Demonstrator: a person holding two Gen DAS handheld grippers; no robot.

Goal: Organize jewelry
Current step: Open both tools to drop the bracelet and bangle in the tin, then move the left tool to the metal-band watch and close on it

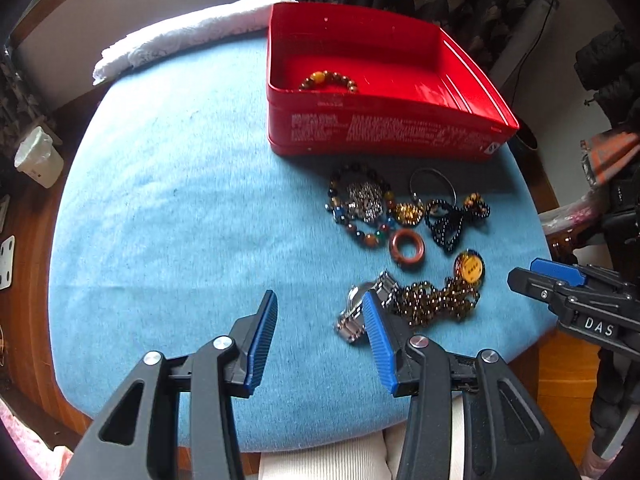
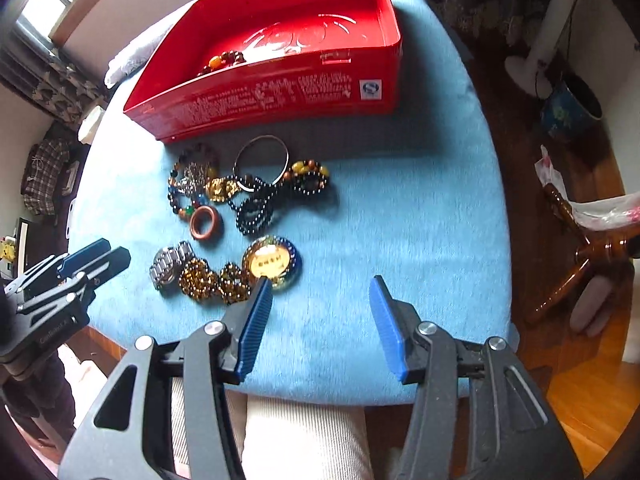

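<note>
The loose jewelry (image 2: 236, 216) lies clustered on the blue cushion (image 2: 400, 240), just in front of the red tin (image 2: 280, 92), which holds one beaded bracelet (image 1: 329, 81). The left gripper (image 1: 320, 334) hovers low beside the watch (image 1: 360, 308), jaws apart and empty. The right gripper (image 2: 320, 320) points forward near the gold medallion (image 2: 272, 262), jaws likewise apart.

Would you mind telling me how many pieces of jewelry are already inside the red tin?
1: a brown and amber beaded bracelet lies on the floor of the red tin, near its front wall. That wall hides part of the floor, so something small could sit unseen there.
</note>
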